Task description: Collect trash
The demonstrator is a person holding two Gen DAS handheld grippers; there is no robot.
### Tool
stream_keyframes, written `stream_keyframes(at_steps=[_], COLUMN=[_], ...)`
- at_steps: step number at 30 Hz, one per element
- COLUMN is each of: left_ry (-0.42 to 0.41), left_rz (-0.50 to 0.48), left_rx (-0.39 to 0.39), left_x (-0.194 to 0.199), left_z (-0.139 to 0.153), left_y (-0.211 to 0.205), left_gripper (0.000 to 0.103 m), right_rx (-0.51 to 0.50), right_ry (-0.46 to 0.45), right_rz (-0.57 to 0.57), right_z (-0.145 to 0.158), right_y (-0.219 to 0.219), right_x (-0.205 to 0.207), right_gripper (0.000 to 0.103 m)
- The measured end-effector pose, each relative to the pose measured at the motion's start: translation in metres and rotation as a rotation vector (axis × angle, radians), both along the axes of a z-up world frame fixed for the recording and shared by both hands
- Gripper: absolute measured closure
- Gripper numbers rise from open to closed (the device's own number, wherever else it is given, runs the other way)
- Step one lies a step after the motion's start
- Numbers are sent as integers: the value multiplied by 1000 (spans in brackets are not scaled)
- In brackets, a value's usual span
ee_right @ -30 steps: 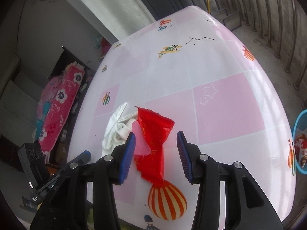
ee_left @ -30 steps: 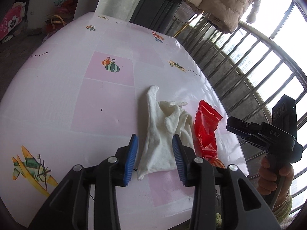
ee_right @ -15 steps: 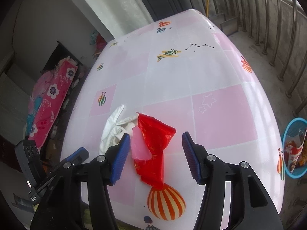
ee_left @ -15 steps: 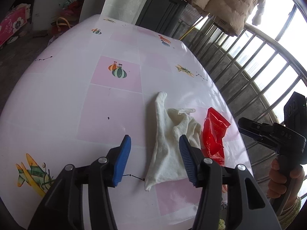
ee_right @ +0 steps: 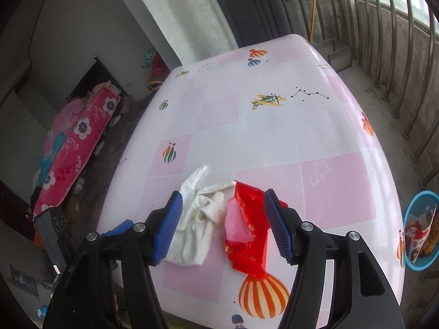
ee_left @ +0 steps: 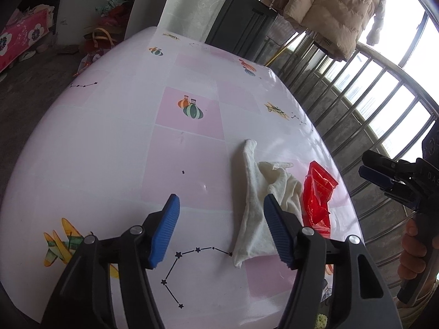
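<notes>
Low in the right-wrist frame, the crinkly red wrapper [ee_right: 248, 233] lies on the pink tabletop [ee_right: 337, 192] touching the limp white cloth [ee_right: 197, 219]; both look light, best pinched mid-body, while right gripper [ee_right: 221, 224] and left gripper [ee_left: 221, 230] fingers are opening, holding nothing.

A beige padded jacket [ee_left: 333, 11] hangs above the metal railing [ee_left: 384, 104], and a pink flowered blanket [ee_right: 74, 148] lies beside the surface [ee_right: 274, 137].

Daylight through balcony railing [ee_left: 384, 104]; pink checked table [ee_left: 109, 142], white curtain [ee_right: 186, 13].
</notes>
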State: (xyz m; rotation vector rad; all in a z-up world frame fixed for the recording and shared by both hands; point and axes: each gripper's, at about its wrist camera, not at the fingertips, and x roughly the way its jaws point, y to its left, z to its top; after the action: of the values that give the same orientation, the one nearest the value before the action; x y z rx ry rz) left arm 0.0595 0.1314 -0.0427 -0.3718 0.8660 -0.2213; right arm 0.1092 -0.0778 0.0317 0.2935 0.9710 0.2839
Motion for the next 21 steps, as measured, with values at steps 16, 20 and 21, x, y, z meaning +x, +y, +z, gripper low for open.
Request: stream_keyframes(at_steps=[16, 20, 21], left_ry=[-1, -1, -1], left_rz=[20, 20, 20], left_rx=[3, 6, 7], left_x=[-3, -3, -3], left_z=[-2, -2, -2], left_y=[5, 5, 5], left_gripper=[40, 40, 40], right_rx=[-11, -10, -10], right_ry=[-18, -18, -19], right_rz=[39, 39, 39], right_z=[3, 4, 4], right_y=[18, 18, 18], right_x=[0, 0, 0], right_gripper=[43, 43, 43])
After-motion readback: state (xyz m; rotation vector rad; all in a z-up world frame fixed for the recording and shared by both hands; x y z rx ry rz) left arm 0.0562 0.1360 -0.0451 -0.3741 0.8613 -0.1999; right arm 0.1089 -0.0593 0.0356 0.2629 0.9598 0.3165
